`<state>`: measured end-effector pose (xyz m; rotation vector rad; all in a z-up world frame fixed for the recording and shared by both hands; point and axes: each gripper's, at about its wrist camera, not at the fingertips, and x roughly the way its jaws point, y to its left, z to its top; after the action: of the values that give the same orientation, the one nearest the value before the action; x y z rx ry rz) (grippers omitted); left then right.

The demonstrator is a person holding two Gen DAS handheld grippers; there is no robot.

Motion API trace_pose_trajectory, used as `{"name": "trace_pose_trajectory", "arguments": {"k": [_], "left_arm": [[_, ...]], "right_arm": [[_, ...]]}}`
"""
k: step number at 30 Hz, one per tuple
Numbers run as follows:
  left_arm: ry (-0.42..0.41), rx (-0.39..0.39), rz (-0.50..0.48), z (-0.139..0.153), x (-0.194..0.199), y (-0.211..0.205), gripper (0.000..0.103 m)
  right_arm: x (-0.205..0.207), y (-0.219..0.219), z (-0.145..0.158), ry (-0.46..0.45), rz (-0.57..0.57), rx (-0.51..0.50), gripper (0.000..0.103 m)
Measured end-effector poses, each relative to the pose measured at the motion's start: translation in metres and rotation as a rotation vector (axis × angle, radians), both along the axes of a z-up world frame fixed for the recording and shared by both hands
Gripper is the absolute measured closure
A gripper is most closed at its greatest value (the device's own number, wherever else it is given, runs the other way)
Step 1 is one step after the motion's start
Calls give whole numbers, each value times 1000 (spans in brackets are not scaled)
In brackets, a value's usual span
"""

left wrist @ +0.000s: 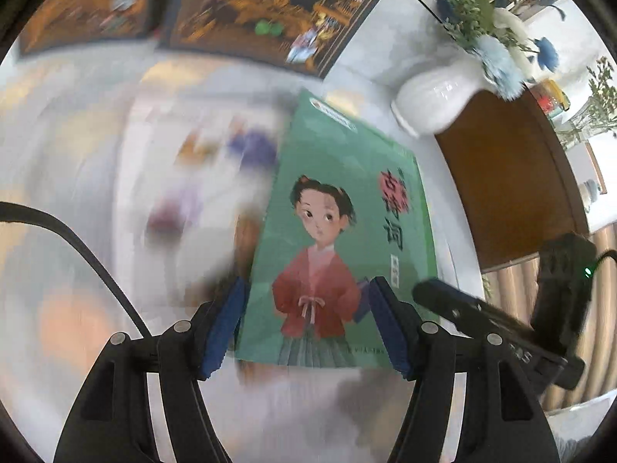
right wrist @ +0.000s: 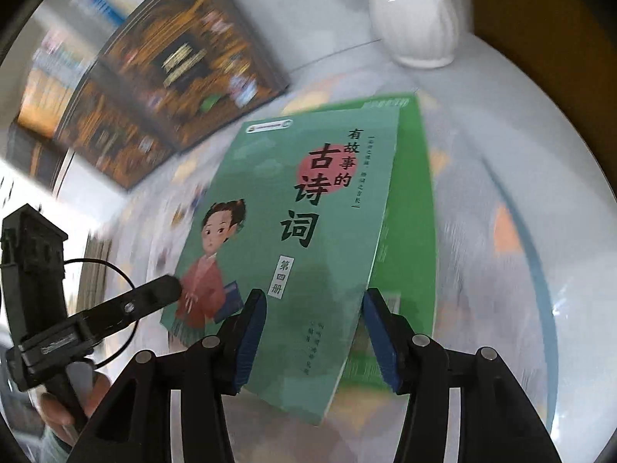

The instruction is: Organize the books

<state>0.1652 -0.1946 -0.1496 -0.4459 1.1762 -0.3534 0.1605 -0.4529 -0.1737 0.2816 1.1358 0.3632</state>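
A green book (left wrist: 339, 177) with a girl in a red robe on its cover lies slanted on the white table (left wrist: 77, 135). My left gripper (left wrist: 308, 281) stands open over its lower end, the left pad beside the book's left edge and the right pad over the cover. My right gripper (right wrist: 313, 292) is open over the same green book (right wrist: 270, 200), its right pad at the cover's right edge. A second green layer (right wrist: 412, 231) shows under that edge. The book looks sharp while the table is smeared. No pad visibly pinches it.
Dark illustrated books (left wrist: 270, 11) (right wrist: 173, 77) lie at the far side. A white vase (left wrist: 432, 104) (right wrist: 412, 11) with blue flowers stands beyond the green book, beside a brown board (left wrist: 513, 173). A finger of each gripper shows in the other's view (left wrist: 435, 293) (right wrist: 162, 293). A hand (right wrist: 58, 409) holds the left one.
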Motion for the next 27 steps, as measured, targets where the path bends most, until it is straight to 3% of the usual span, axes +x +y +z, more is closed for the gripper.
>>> {"name": "trace_pose_trajectory", "arguments": {"k": [5,9,12,17,22,24,27], "left_arm": [[59,-17,68,-4,-90,16,40],[134,-106,114,-13,-162,28,40],[170,-130,104,-19,-212,27,40],[146,-107,156,-16,-248,29,43],[140,-98,223,-23,-256,41,67],[123,-112,244,-26,-255,43,70],[105,-118,256,-26,-250,39,71]], "right_arm": [[-59,8,-6,67,84,42,51],[-104,8,-12,119,106,81,51],[-137,7,-12,127,155,80,50],[-169,2,-9,145,232,25,51],[-183,-6,-10,122,181,10,57],[-187,-4,-9,90,154,-25,65],[-193,3,-9,74,120,-4,65]]}}
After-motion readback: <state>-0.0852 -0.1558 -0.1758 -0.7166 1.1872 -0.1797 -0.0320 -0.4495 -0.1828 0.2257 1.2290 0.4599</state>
